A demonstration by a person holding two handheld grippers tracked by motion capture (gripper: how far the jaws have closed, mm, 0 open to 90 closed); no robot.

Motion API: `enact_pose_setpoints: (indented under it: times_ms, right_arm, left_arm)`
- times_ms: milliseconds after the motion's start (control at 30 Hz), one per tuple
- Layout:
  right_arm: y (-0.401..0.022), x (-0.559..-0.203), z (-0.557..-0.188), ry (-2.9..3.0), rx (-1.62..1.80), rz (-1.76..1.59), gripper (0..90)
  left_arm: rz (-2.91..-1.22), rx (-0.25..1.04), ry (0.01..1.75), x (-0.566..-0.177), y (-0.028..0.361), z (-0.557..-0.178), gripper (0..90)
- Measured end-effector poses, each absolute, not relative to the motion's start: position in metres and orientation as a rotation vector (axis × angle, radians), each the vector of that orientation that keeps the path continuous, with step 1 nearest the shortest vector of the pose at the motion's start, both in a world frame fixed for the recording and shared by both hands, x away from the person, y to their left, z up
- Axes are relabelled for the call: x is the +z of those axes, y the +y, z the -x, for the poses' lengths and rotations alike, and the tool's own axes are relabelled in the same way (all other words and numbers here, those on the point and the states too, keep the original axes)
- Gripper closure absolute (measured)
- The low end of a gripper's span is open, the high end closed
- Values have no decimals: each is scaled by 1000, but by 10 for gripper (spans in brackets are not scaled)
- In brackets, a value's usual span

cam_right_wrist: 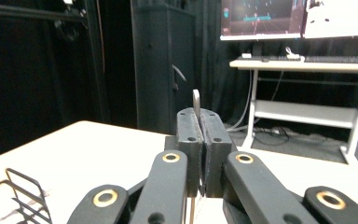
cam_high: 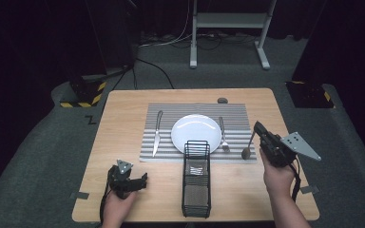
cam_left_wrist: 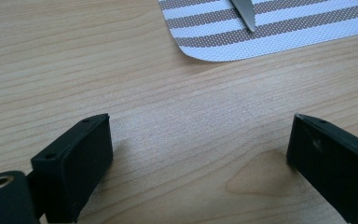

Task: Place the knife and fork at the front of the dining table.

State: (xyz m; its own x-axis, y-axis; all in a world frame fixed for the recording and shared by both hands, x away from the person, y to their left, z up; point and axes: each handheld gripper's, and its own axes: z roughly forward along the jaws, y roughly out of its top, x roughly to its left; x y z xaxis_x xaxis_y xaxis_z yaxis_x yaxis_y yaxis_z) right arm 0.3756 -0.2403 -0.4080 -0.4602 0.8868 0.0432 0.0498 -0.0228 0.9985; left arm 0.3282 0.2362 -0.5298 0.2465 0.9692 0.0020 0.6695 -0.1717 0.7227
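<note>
Right gripper tilts up over the table edge, clamping a spoon; left gripper rests wide open

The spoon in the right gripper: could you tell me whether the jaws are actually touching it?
Touching. In the right gripper view the jaws of the right gripper stand pressed together on the spoon, whose handle end sticks up between them with no gap.

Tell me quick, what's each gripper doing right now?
Left gripper: open, empty, resting low over the table.
Right gripper: shut on the spoon.
</note>
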Motion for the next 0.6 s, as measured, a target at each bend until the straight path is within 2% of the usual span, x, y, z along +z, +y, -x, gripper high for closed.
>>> enact_pose_setpoints:
  times_ms: [267, 600]
  right_arm:
    - [-239, -429, -399, 1600, 1510, -1052, 886]
    - [-231, -437, -424, 1639, 1474, -1084, 886]
  left_arm:
    - [-1918, 638, 1488, -530, 236, -328, 69]
    - [-1917, 637, 1488, -530, 236, -328, 70]
